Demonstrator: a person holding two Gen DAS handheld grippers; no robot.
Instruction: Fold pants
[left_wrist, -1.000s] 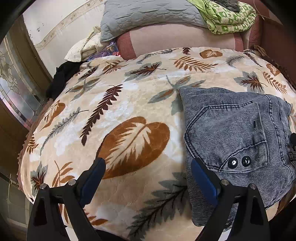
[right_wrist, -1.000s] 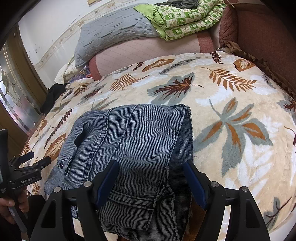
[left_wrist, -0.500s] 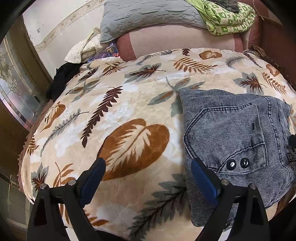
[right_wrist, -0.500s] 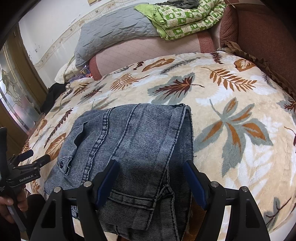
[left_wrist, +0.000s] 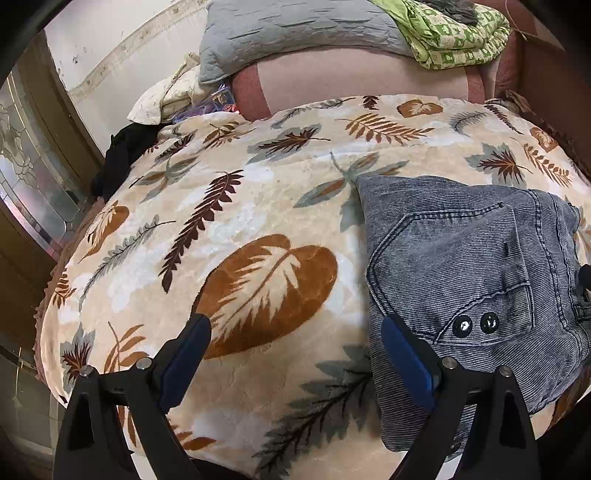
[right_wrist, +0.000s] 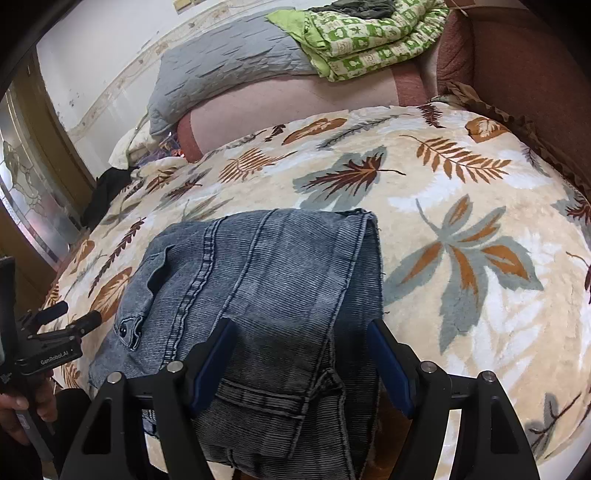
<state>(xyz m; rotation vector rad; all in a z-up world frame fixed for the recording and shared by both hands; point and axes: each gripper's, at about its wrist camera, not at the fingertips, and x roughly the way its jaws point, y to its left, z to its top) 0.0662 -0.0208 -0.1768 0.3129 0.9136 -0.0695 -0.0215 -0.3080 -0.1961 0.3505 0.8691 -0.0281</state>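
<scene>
Grey-blue denim pants (right_wrist: 266, 288) lie folded in a compact stack on the leaf-print blanket (right_wrist: 461, 236), near its front edge. In the left wrist view the pants (left_wrist: 469, 258) sit at the right, back pocket with two black buttons facing up. My left gripper (left_wrist: 295, 339) is open and empty above the blanket, just left of the pants; it also shows at the left edge of the right wrist view (right_wrist: 70, 317). My right gripper (right_wrist: 301, 345) is open and empty, its jaws spread above the pants' near end.
A grey quilt (right_wrist: 229, 70) and a green patterned blanket (right_wrist: 369, 33) lie on a pink bolster at the back. A dark garment (left_wrist: 122, 155) hangs at the bed's left edge by a glass-panelled door (left_wrist: 33, 184). A brown headboard (right_wrist: 524, 66) stands at the right.
Almost nothing has changed. Both grippers stay open and hover in place with a very slight drift; the pants have not moved.
</scene>
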